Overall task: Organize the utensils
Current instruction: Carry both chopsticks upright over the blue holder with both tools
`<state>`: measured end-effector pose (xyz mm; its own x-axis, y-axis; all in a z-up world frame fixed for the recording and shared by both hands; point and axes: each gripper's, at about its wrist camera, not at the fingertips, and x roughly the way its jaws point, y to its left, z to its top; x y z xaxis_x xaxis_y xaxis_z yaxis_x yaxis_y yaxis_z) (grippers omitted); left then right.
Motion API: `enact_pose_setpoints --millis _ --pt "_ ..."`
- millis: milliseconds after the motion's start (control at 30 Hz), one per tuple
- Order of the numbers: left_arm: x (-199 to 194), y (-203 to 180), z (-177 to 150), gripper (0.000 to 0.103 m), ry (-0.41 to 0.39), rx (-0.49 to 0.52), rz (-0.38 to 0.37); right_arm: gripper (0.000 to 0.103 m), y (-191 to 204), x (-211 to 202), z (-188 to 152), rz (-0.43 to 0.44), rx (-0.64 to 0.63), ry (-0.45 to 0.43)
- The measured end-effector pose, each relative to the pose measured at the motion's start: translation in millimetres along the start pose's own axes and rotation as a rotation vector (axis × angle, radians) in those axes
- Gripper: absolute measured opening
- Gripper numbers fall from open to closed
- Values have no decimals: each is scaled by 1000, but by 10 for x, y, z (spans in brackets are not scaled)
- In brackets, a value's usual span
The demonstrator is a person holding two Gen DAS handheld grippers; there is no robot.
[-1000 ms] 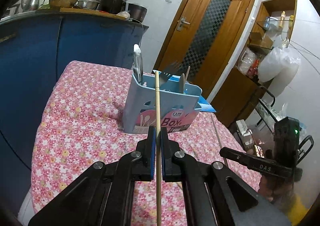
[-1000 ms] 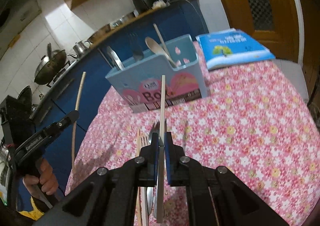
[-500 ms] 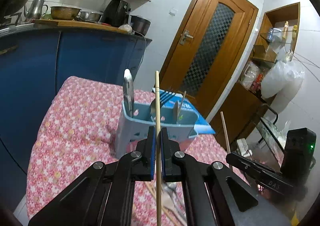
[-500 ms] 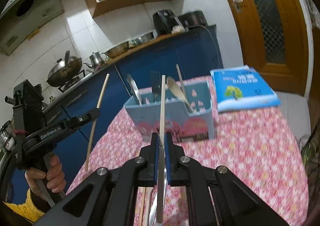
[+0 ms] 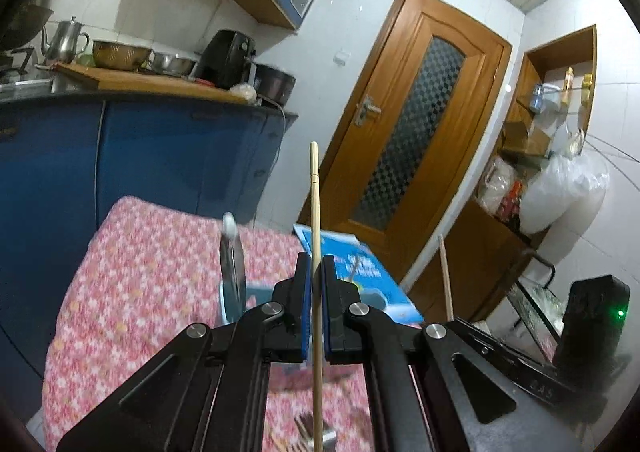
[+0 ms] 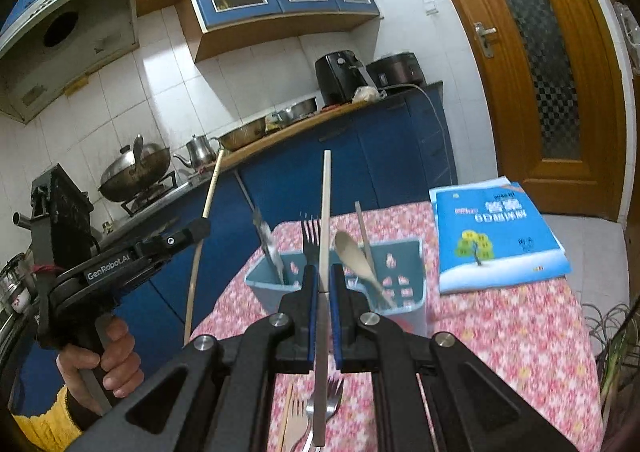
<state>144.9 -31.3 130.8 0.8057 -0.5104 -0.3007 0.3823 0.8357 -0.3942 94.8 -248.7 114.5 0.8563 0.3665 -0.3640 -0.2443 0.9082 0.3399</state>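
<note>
My left gripper (image 5: 316,272) is shut on a wooden chopstick (image 5: 315,211) held upright above the table. My right gripper (image 6: 324,272) is shut on a pale chopstick (image 6: 325,211), also upright. The light blue utensil box (image 6: 400,292) stands below and beyond both grippers, holding a knife (image 6: 266,242), a fork (image 6: 310,238), a wooden spoon (image 6: 354,256) and a stick. In the left wrist view only the knife (image 5: 231,264) and a bit of the box (image 5: 256,292) show. The left gripper also shows in the right wrist view (image 6: 192,230), left of the box.
A pink floral tablecloth (image 6: 500,332) covers the table. A blue book (image 6: 496,236) lies at its far right. Forks (image 6: 320,412) lie on the cloth under my right gripper. Blue kitchen cabinets (image 5: 140,155) and a wooden door (image 5: 412,139) stand behind.
Both grippers rose and tilted up with their chopsticks; the box has dropped lower in both views and sits closer beneath the fingers.
</note>
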Motion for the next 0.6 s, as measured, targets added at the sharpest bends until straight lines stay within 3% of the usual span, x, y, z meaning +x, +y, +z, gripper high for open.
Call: enact_pose_setpoints --millis 200,600 --pt "164 2 151 2 -91 40 42 8 -38 140 156 1 -6 -47" --pt "636 169 154 3 -167 59 121 8 -177 537 273 -52 -67 -140"
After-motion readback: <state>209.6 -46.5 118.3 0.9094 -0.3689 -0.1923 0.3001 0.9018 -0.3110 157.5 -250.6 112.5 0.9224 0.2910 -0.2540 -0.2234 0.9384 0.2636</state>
